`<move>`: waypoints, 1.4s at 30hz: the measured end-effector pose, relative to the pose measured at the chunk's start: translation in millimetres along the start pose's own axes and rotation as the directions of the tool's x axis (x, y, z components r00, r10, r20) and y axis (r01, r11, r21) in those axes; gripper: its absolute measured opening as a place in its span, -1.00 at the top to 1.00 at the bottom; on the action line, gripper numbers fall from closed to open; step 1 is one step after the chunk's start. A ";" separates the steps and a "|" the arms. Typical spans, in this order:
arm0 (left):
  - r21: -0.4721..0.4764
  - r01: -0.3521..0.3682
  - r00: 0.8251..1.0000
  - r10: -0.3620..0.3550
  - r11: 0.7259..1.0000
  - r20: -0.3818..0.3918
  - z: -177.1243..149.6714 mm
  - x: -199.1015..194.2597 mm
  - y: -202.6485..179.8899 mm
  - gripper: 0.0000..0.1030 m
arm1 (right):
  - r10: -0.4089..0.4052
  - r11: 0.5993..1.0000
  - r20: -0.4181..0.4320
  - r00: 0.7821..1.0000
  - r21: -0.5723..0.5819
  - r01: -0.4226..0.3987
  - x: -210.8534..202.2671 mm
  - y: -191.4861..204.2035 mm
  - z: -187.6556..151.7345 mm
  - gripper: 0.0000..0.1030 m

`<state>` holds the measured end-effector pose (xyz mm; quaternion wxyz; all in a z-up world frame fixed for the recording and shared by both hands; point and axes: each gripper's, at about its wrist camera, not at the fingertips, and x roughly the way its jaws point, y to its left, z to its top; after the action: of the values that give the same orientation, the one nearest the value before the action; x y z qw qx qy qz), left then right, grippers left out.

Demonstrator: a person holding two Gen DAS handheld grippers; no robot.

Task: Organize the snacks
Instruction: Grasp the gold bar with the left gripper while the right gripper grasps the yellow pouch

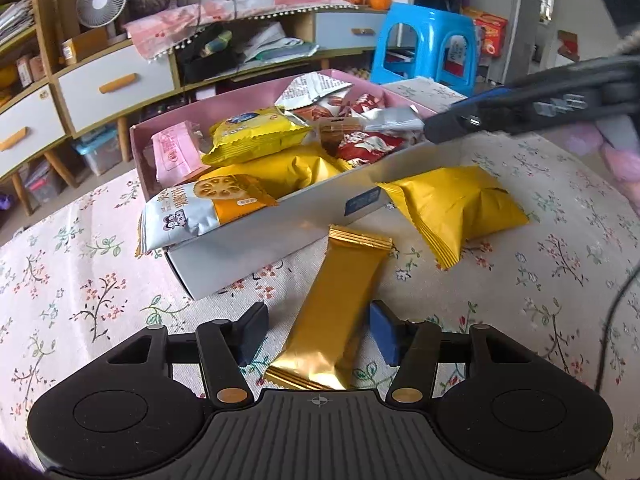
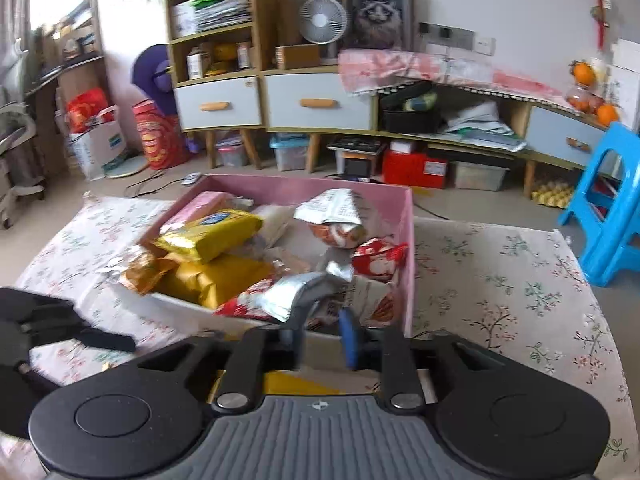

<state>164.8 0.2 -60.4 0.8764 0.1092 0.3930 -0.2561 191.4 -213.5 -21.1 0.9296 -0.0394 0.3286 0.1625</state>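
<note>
- Floral tablecloth (image 1: 560,280) covers the table.
- Pink box (image 1: 256,96) on it holds assorted snacks.
- Gold bar packet (image 1: 340,300) lies on the cloth beside the box, between the left gripper (image 1: 316,338)'s parted, non-touching fingers.
- Right gripper (image 2: 324,334) pinches a silver wrapper (image 2: 288,294) over the box.

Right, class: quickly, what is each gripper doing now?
Left gripper: open, gold bar between its fingers, not pinched.
Right gripper: nearly closed at a silver packet; grip cannot be told.
</note>
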 end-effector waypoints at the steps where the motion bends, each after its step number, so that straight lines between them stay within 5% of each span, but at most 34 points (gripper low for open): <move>1: -0.009 -0.006 1.000 0.006 1.000 0.000 0.8 0.8 -0.2 -0.02 | 0.014 1.000 0.003 1.000 -0.008 -0.014 -3.5 0.9 -0.2 0.10; 8: -0.064 -0.063 0.998 0.063 0.996 -0.008 3.4 0.7 -3.6 0.18 | 0.112 0.990 -0.003 0.994 -0.080 -0.112 -18.8 9.0 -1.1 -0.24; 12: -0.081 -0.097 0.995 0.096 0.992 -0.024 2.1 -3.1 -8.3 0.30 | 0.178 0.977 -0.075 0.981 -0.104 -0.185 -13.7 3.1 -8.1 -0.55; 17: -0.124 -0.137 0.990 0.131 0.983 -0.057 -1.0 -9.3 -14.7 0.41 | 0.124 0.981 -0.148 0.981 -0.128 -0.143 5.1 -3.7 -16.4 -0.61; 24: -0.207 -0.179 0.981 0.159 0.962 -0.110 -10.6 -23.7 -17.7 0.43 | 0.194 0.970 -0.238 0.952 -0.096 -0.222 9.6 6.9 -26.6 -0.64; 29: -0.233 -0.161 0.984 0.138 0.959 -0.114 -17.7 -31.3 -16.3 0.34 | 0.306 0.932 -0.291 0.906 -0.101 -0.347 -10.6 23.2 -27.4 -0.63; 36: -0.220 -0.171 0.984 0.154 0.960 -0.089 -18.3 -28.2 -18.1 0.26 | 0.154 0.931 -0.237 0.959 -0.290 -0.222 -15.7 41.8 -31.0 -0.64; 42: -0.277 -0.192 0.981 0.177 0.941 -0.077 -12.8 -22.1 -16.1 0.35 | 0.122 0.947 -0.182 0.976 -0.272 -0.169 7.5 35.6 -25.7 -0.51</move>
<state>135.8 -0.4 -52.3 0.8927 0.0255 0.4359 -0.1110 169.9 -182.5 -44.7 0.8695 -0.1621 0.3784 0.2730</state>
